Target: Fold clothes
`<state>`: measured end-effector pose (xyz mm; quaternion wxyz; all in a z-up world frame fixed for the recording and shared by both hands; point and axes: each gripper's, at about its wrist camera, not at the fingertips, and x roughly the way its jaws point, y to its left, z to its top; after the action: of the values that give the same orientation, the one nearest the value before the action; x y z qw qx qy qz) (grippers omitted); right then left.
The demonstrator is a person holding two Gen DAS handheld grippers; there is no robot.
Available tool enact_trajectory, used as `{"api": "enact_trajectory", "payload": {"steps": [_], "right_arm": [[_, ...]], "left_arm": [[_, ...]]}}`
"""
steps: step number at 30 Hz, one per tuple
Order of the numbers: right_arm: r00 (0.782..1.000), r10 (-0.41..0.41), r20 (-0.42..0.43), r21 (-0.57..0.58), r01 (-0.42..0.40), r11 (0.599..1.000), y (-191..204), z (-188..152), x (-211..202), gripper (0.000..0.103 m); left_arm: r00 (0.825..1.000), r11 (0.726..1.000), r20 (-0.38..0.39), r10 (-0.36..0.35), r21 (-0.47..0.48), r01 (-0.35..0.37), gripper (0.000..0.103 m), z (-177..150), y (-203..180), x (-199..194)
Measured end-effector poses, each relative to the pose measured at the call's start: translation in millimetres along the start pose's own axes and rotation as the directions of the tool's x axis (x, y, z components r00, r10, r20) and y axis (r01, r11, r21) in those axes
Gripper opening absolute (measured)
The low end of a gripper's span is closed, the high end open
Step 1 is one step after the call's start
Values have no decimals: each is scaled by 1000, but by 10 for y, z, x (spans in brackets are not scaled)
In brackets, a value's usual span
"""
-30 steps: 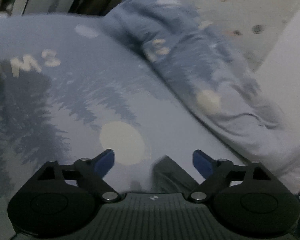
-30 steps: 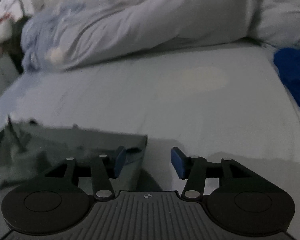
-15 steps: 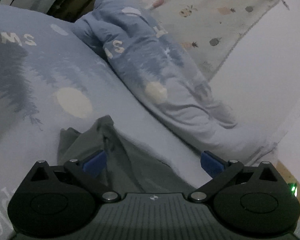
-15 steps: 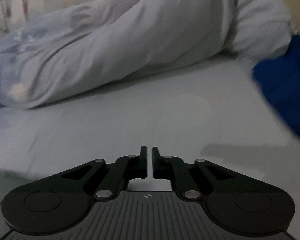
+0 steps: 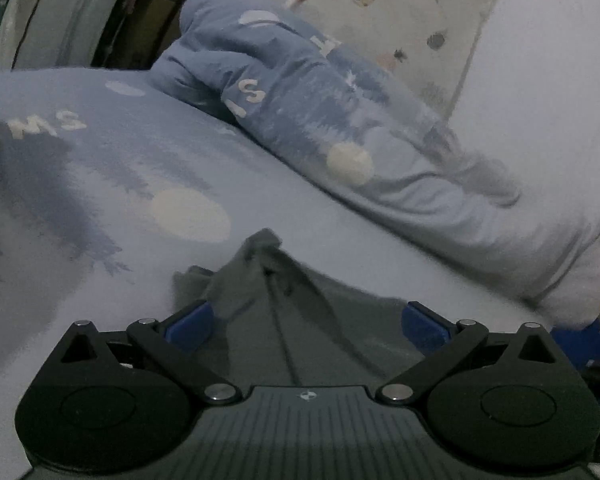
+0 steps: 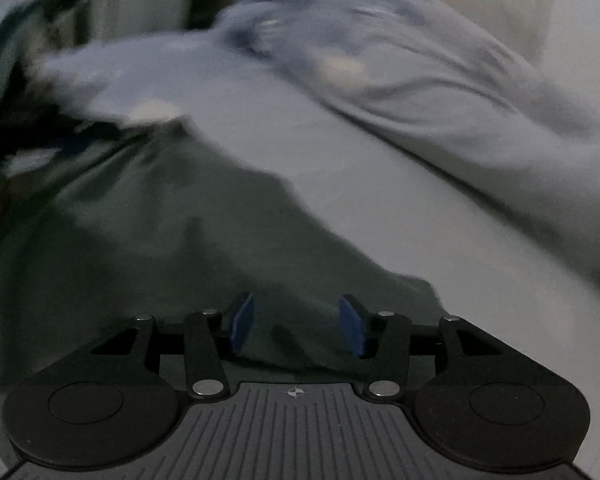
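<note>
Folding looks barely begun: the grey garment (image 5: 300, 320) lies rumpled on the bed (image 5: 100, 200) between and ahead of the wide-open, empty left claw (image 5: 306, 322), while the right claw (image 6: 296, 326), half open, holds nothing over the same cloth.

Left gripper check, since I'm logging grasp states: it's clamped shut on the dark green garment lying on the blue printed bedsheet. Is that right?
Not quite. The left gripper is open: in the left wrist view its blue pads sit wide apart, with the dark green garment lying between them, ungripped. The rest holds: the garment lies on the blue printed bedsheet.
</note>
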<state>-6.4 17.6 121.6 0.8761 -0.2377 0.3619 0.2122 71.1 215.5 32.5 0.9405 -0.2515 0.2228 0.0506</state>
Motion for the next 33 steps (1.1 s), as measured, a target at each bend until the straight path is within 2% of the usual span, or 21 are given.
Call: {"api": "enact_trajectory", "payload": {"steps": [3, 5, 11, 14, 17, 20, 22, 25, 29, 33], "right_arm": [[999, -24, -38, -117, 19, 993, 302, 45, 152, 52], [998, -45, -43, -139, 39, 989, 301, 93, 243, 51], [988, -145, -49, -93, 141, 986, -74, 351, 573, 49], [981, -189, -42, 7, 190, 982, -402, 520, 651, 50], [952, -306, 1, 49, 306, 951, -526, 618, 540, 50], [968, -251, 26, 85, 248, 965, -537, 599, 352, 52], [987, -158, 23, 49, 157, 986, -431, 575, 301, 52], [998, -59, 20, -43, 60, 997, -171, 599, 402, 57], [997, 71, -1, -110, -71, 991, 130, 779, 747, 61], [993, 115, -25, -129, -118, 985, 303, 977, 1090, 61]], "left_arm": [[1000, 1000, -7, -12, -28, 11, 103, 0, 66, 8], [1000, 998, -6, -24, -61, 24, 103, 7, 114, 15], [999, 995, -20, -37, -97, 35, 103, 21, 175, 56], [999, 993, -25, -41, -109, 38, 103, 29, 195, 72], [999, 991, -29, -37, -129, 33, 103, 40, 223, 88], [999, 989, -34, -35, -143, 30, 103, 49, 248, 96], [999, 988, -37, -33, -153, 27, 103, 54, 265, 101], [999, 985, -38, -22, -173, 15, 103, 66, 299, 97], [998, 980, -40, 52, -191, -59, 103, 104, 368, 92], [997, 977, -39, 69, -198, -76, 103, 126, 406, 114]]}}
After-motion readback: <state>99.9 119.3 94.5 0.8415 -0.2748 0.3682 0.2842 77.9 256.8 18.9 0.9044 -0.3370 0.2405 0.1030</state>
